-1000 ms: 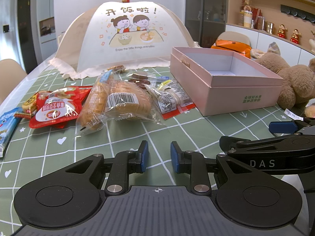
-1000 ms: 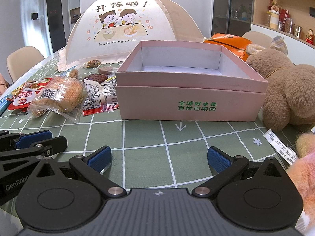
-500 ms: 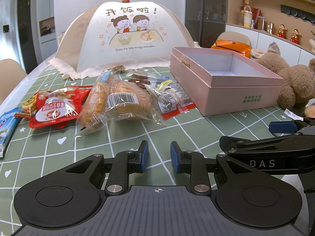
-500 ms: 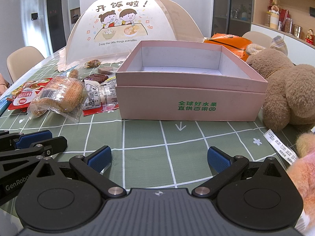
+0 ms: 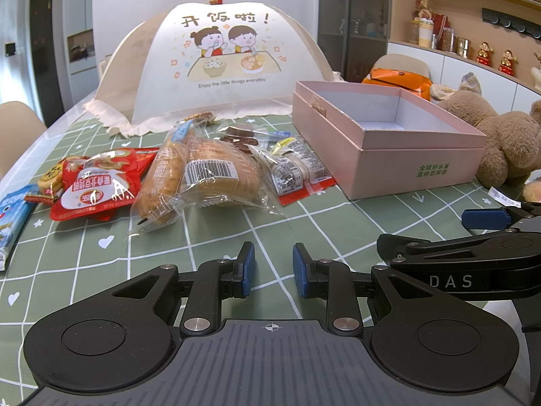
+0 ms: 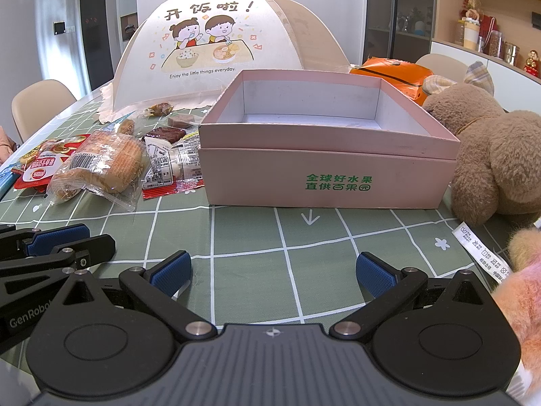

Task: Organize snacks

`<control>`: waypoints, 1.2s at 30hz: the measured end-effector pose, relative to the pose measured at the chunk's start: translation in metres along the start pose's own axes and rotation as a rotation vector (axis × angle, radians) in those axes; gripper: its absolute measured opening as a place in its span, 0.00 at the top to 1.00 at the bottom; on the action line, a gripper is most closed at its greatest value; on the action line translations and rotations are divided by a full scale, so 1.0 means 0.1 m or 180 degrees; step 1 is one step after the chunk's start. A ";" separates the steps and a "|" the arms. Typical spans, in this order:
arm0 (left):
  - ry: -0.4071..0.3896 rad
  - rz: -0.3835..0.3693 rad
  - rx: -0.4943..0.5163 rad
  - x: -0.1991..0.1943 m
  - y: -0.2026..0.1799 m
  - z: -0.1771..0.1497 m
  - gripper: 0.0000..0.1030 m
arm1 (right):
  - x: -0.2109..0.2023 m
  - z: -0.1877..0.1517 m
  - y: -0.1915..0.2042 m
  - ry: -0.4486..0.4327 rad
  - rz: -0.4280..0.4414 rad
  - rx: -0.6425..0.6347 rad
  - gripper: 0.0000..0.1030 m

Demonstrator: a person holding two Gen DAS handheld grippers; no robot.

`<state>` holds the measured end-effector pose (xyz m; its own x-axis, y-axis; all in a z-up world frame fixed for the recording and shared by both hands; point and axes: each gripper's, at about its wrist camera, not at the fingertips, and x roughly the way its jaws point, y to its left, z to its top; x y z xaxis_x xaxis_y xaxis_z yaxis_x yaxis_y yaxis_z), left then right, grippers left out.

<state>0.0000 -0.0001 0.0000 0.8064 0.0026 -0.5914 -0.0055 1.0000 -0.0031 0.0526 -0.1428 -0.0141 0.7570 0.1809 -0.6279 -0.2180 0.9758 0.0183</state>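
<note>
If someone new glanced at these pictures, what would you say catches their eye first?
Probably the open, empty pink box standing mid-table on the green checked tablecloth, and the white food cover with its cartoon children behind it. Left of the box lies a heap of snacks, notably the wrapped bread and a red packet; a brown teddy bear sits against the box's right side.

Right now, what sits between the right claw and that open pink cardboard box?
Nothing: only bare green checked tablecloth separates the right claw from the pink cardboard box, seen in the right wrist view.
</note>
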 end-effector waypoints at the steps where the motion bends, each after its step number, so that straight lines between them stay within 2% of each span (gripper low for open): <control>1: 0.0000 0.0000 0.0000 0.00 0.00 0.00 0.71 | 0.00 0.00 0.00 0.0000 0.0000 0.0000 0.00; 32: 0.0007 0.0016 -0.0002 -0.01 -0.03 0.01 0.71 | -0.01 -0.03 0.01 -0.0003 0.0013 -0.0002 0.00; 34: 0.0140 -0.0058 -0.0087 -0.05 0.03 0.04 0.71 | -0.03 -0.05 0.01 -0.0003 0.0017 0.0010 0.00; 36: 0.0390 -0.0286 -0.0236 -0.10 0.13 0.14 0.71 | -0.04 0.01 0.02 0.0165 0.0064 0.0024 0.00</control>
<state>-0.0004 0.0134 0.0172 0.7274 -0.0919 -0.6800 0.0160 0.9930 -0.1170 0.0496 -0.1413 -0.0108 0.7196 0.1940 -0.6668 -0.2280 0.9730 0.0370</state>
